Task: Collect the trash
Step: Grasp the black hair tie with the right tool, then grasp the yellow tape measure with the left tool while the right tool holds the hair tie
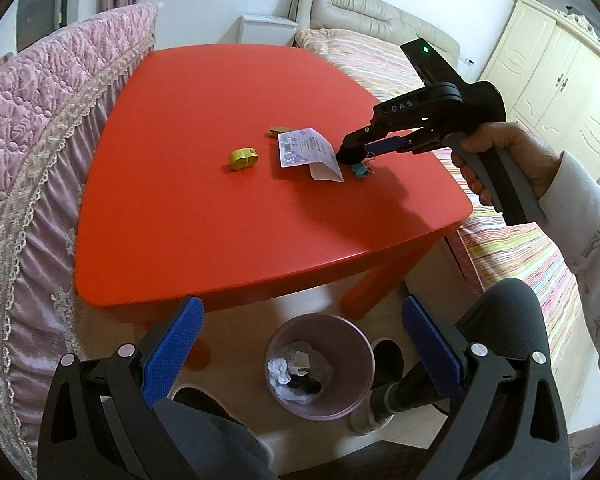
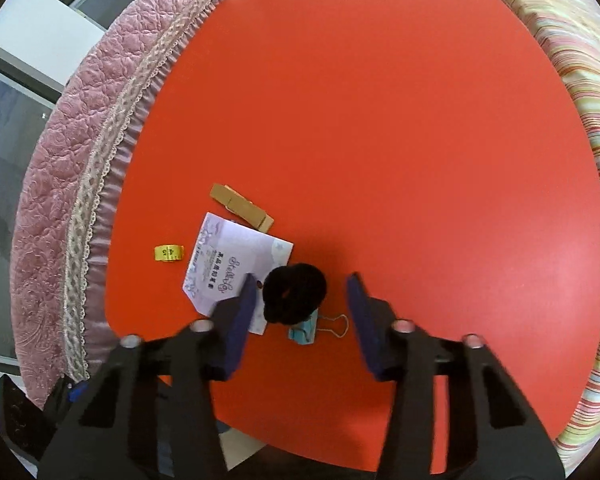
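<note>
Red table (image 2: 380, 120) lies bare beyond the black scrunchie (image 2: 294, 294).

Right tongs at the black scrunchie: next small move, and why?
Likely close the right tongs on the black scrunchie. It lies between the open fingers, and the right-hand pad is clear of it. Go gently, since the purple card and the blue binder clip lie right against it.

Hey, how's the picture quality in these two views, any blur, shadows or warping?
Left wrist view: sharp, fisheye bends the red table edges, right gripper casts a dark shadow. Right wrist view: its fingers look smeared; shadow pools under the black scrunchie.
</note>
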Motion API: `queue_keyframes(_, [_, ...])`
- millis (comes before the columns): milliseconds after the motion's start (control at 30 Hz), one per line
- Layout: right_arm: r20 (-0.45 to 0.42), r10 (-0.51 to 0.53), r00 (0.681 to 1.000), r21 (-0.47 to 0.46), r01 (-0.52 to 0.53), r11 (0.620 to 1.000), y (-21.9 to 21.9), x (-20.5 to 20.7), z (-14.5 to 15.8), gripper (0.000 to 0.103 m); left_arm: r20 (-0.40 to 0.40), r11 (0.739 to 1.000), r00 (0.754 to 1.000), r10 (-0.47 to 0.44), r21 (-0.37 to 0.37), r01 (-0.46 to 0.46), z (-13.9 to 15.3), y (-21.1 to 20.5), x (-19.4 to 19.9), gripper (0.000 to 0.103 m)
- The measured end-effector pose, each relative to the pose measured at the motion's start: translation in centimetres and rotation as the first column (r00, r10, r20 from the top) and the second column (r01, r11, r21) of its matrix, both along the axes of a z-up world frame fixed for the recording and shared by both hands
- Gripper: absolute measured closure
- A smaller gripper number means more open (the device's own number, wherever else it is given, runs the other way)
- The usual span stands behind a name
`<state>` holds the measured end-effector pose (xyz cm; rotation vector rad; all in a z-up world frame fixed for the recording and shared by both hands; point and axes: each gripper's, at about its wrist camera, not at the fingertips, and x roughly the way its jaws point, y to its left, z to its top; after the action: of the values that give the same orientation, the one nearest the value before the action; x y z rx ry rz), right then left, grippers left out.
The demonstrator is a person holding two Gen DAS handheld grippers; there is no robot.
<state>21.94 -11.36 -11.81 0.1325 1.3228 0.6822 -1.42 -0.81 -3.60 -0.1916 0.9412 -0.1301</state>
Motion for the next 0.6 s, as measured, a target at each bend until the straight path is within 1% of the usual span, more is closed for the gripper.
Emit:
queue_keyframes(67, [0.009, -0.004, 1.000, 0.011, 0.004, 1.000, -0.1, 0.0, 0.1, 0.082, -0.001, 1.000, 1.000, -0.002, -0.002, 0.002, -0.1, 0.0, 0.1, 0.008])
queue_keyframes(200, [0.018, -0.013, 1.000, 0.032, 0.013, 0.999, -0.2, -0.1, 0.5, 0.096, -0.002, 1.000, 1.000, -0.002, -0.002, 0.002, -0.1, 0.0, 0.1, 0.008])
queue_keyframes(333, [0.039, -0.018, 0.999, 0.043, 0.016, 0.999, -0.4, -0.4, 1.1, 0.100, 0.001, 1.000, 1.000, -0.003, 0.001, 0.003, -0.1, 0.0, 0.2, 0.008])
queue_keyframes(500, [0.059, -0.028, 0.998, 0.059, 0.024, 0.998, -0.7, -0.6, 1.8, 0.100, 0.004, 1.000, 1.000, -0.007, 0.015, 0.007, 0.4, 0.0, 1.1, 0.008])
queue_keyframes(600, [0.086, -0.028, 0.996, 0.065, 0.022, 0.998, -1.0, -1.2, 2.7, 0.100, 0.006, 1.000, 1.000, -0.001, 0.020, 0.001, 0.9, 0.4, 2.3, 0.008])
